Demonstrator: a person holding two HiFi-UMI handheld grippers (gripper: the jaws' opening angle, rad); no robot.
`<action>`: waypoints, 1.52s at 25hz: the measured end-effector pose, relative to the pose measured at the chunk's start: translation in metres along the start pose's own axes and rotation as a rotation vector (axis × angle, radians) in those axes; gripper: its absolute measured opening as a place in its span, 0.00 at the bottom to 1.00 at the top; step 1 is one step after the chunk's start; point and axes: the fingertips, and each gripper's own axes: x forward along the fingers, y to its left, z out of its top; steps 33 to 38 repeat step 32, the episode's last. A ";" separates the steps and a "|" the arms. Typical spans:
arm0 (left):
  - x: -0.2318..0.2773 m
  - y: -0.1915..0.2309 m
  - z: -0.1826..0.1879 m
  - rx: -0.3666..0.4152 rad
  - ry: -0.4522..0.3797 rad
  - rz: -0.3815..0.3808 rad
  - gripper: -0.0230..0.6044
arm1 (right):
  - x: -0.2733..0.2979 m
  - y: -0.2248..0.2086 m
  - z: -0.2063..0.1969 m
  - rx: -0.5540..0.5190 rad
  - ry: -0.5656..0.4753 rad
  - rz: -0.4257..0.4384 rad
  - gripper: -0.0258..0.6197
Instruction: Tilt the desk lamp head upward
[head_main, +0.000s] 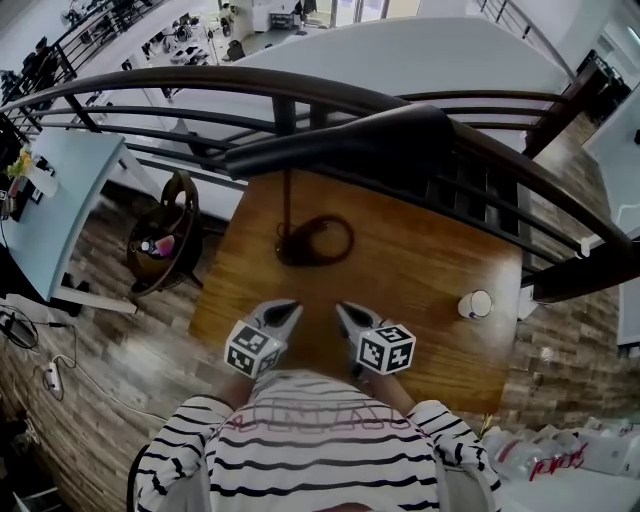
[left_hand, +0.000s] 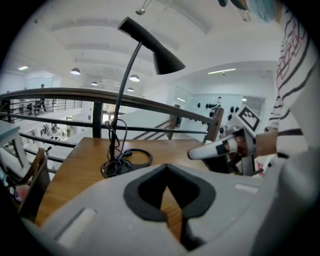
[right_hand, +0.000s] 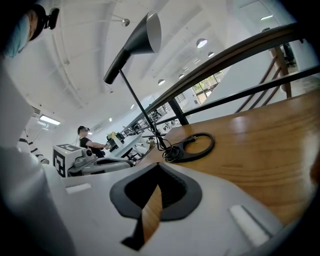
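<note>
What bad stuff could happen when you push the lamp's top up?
1. The lamp head sits high on a thin stem over a light-looking ring base; a hard push might tip it toward the railing behind.
2. The cord is bunched at the base and could snag.
3. The left gripper and right gripper are shut, so they might slip off the head.

Ahead of your matt grey plastic left gripper (head_main: 290, 310), a matt black lamp (left_hand: 163, 53) stands on a smooth, glossy wooden table (left_hand: 80, 165).
</note>
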 end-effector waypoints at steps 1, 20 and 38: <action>0.000 0.000 0.000 0.002 -0.001 0.001 0.04 | 0.000 0.000 0.001 -0.001 -0.002 0.000 0.04; 0.008 -0.001 0.006 0.009 -0.005 -0.016 0.04 | -0.005 -0.006 0.007 0.017 -0.024 -0.015 0.04; 0.005 -0.003 0.002 0.028 -0.016 -0.003 0.04 | -0.010 -0.002 0.005 0.013 -0.026 -0.011 0.04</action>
